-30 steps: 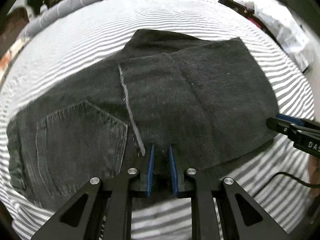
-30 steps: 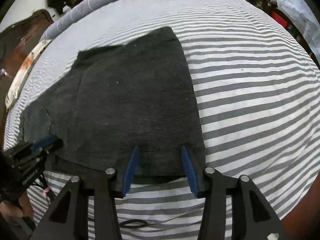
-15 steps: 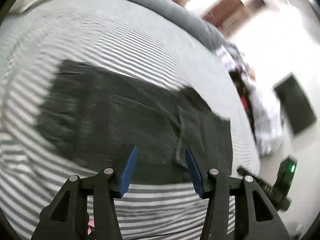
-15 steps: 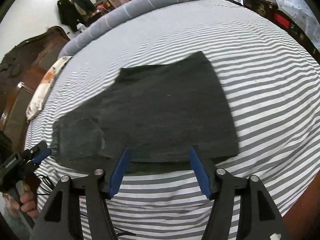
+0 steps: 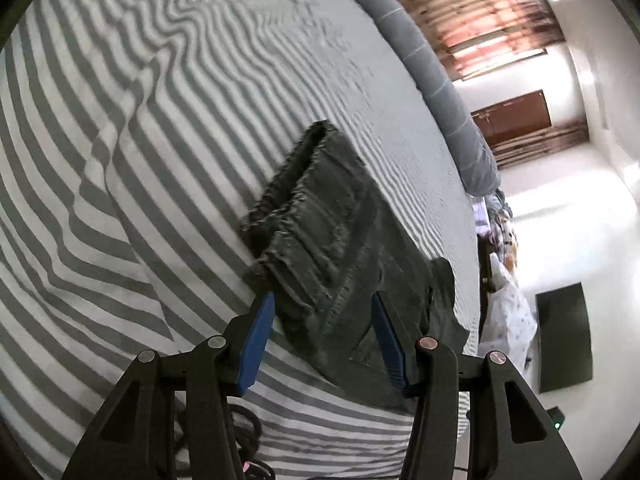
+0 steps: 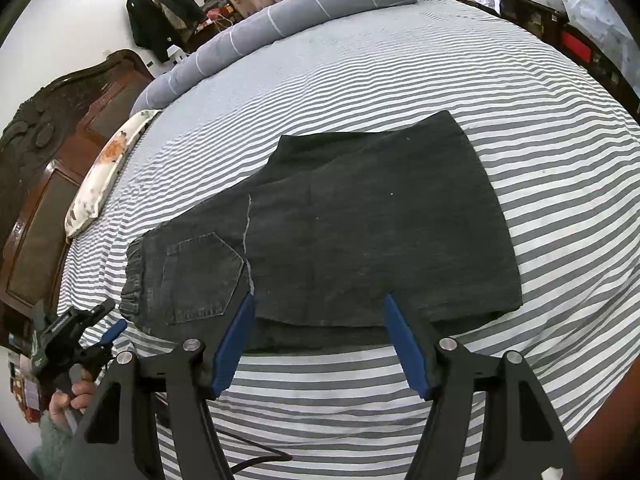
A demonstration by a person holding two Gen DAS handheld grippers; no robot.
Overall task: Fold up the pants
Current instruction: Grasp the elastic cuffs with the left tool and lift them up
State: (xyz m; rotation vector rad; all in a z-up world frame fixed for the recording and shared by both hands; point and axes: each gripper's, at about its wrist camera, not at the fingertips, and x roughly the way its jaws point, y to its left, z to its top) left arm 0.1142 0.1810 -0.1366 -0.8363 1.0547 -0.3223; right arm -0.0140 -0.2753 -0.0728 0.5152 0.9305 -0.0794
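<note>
Far left in the right wrist view: left gripper (image 6: 102, 326), small and dark, carried by a hand (image 6: 74, 394) in a fuzzy green sleeve (image 6: 50, 446), off the waistband end of the pants (image 6: 360, 232)

Seen up close from its own camera: left gripper (image 5: 324, 340) with jaws apart, about half spread, having opened within the last second; blue pads (image 5: 256, 340) clear of the fabric, nothing pinched, gathered waistband of the pants (image 5: 328, 240) showing in the gap beyond the tips

Centre: pants lying folded flat on the striped bedsheet (image 6: 400, 72), back pocket (image 6: 200, 276) facing up at the left end, doubled legs stretching right

Lower middle: right gripper (image 6: 320, 340) with jaws wide apart, just opened further, pads (image 6: 234, 340) empty, hanging above the near edge of the pants, not touching
</note>
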